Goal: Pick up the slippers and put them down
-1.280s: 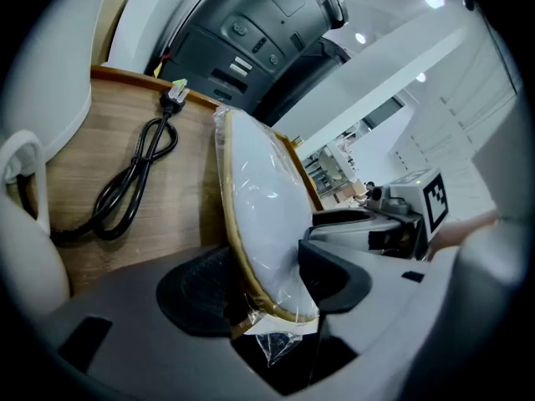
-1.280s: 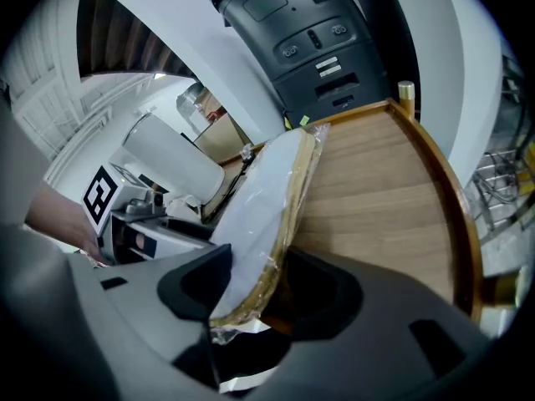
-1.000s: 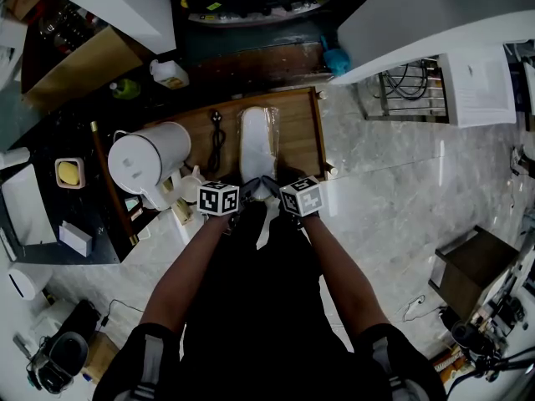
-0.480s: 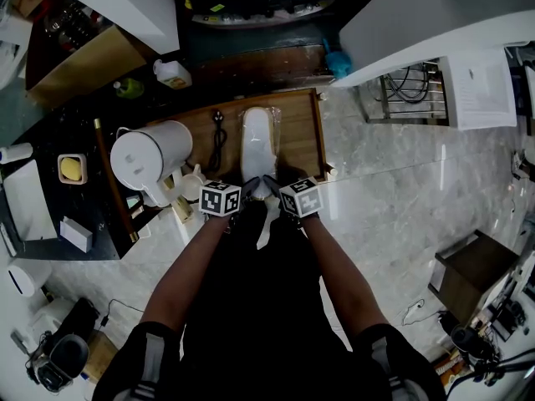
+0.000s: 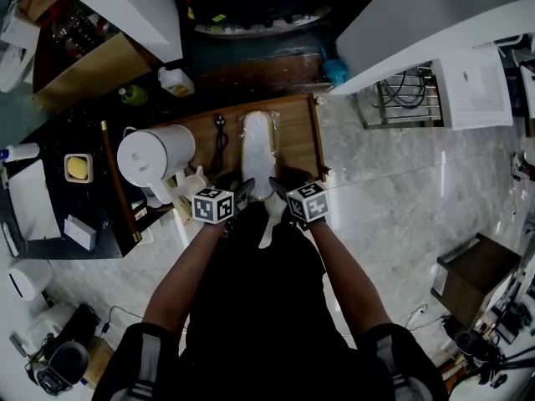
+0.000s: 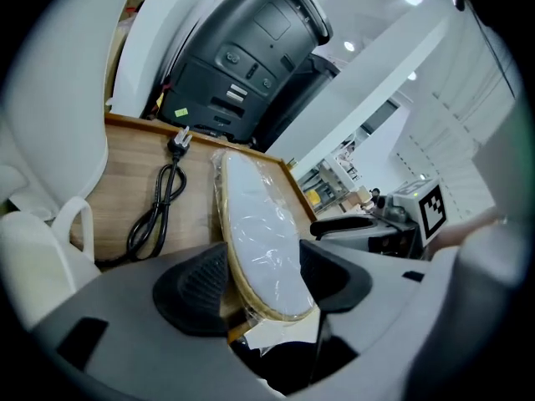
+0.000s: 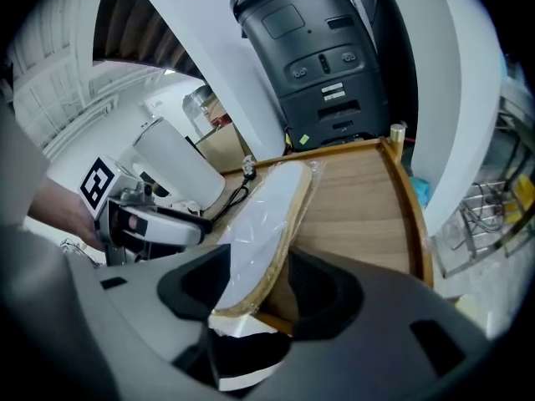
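- White slippers (image 5: 257, 150) in clear plastic wrap are lying lengthwise on the wooden table (image 5: 298, 140), with the heel end pointing toward the person.
- Both forearms are reaching forward from the body and angling inward, so the two tools are meeting at that near end.
- The left hand-held gripper (image 5: 242, 193) is sitting with its jaws spread. In the left gripper view (image 6: 263, 282) the tan-edged heel (image 6: 261, 249) is lying between the pads, with a sliver of wood showing beside it.
- The right hand-held gripper (image 5: 278, 189) is likewise standing spread (image 7: 259, 286). The same heel (image 7: 255, 249) is leaning toward its left pad, with a gap at its right pad.
- A black cable (image 5: 217, 144) is lying just left of the slippers, and a white jug (image 5: 155, 155) is standing beyond it.
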### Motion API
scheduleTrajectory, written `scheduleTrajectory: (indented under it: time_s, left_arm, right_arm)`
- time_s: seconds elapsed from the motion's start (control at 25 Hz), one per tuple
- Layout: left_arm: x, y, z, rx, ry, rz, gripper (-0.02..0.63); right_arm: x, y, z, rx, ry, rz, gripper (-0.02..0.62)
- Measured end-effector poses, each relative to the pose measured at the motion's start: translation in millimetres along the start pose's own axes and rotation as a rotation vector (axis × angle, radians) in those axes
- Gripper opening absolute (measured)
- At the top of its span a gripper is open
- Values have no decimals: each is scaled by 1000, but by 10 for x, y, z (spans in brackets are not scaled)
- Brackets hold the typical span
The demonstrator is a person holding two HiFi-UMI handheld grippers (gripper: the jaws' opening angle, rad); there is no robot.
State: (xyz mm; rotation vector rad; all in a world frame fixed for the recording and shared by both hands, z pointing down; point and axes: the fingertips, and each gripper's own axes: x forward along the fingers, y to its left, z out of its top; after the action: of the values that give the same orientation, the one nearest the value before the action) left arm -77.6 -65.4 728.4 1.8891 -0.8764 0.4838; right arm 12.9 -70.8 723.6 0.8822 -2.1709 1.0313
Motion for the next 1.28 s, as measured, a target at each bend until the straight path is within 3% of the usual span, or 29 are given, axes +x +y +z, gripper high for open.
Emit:
scheduleTrajectory:
  time_s: [0.08,0.4,0.56,0.88,1.28]
  left_arm:
    - [-70,-71,42,10,-21,-12,261]
    - [-341,-382,163,78,-89,-70,258]
    - [-492,-572,187,159,-102,-84,218]
    - [-738,-851,278,236,-154,-112,40]
    - [-911,-1143,256,267,-188,-138,12]
  right_arm:
    - [-70,36,3,-6,-5,17,213]
    - [-378,248,20,-71,-20,58,63]
    - [-572,385,77,-154,-49,62,11]
    - [-882,620,171,-221,-82,101,9]
    - [-1201,944,312,-240,-169,188,8]
